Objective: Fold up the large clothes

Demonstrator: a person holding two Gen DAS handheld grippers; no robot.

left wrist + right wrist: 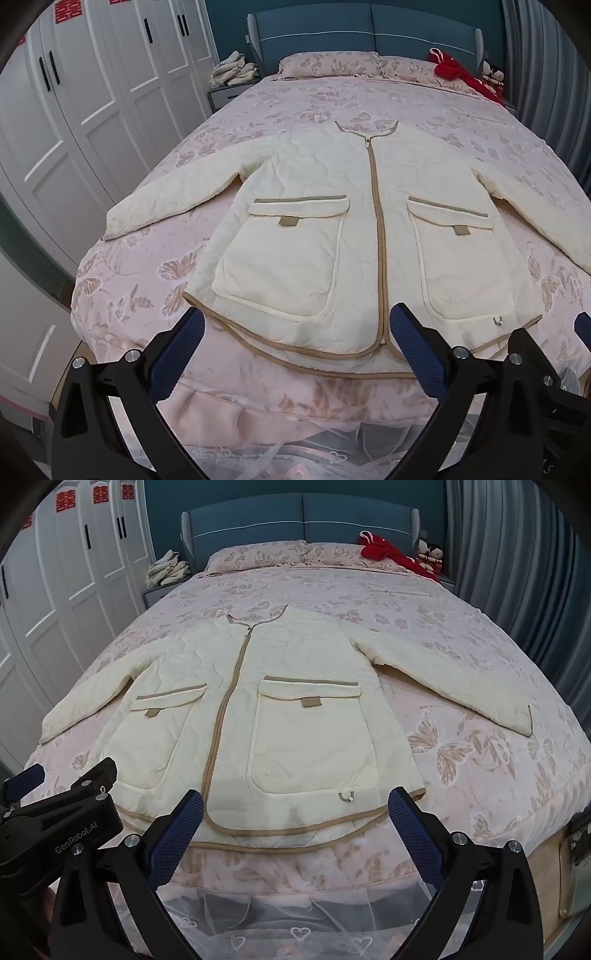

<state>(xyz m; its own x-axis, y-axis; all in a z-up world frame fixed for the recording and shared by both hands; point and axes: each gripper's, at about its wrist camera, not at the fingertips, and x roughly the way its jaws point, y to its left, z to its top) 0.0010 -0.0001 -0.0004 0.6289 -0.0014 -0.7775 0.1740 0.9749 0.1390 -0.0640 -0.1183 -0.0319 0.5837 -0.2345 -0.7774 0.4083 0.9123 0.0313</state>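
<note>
Cream quilted zip-up jacket (332,221) lies flat on the pink butterfly-print bed (147,280), sleeves spread left and right. Left claw (295,354) and right claw (295,834) both spread wide and empty, above the near hem.

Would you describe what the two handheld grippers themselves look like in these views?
Both the left gripper and right gripper have black angular frames with silver bolts and two fingers faced with dark blue textured pads. White "GenRobot.AI" lettering marks the left one's body. No cables or sleeves show.

The jacket (325,229) lies flat on the bed (258,110) ahead of both grippers, 2 sleeves spread left and right, hem nearest, collar farthest; pillows (258,555) lie beyond it
</note>
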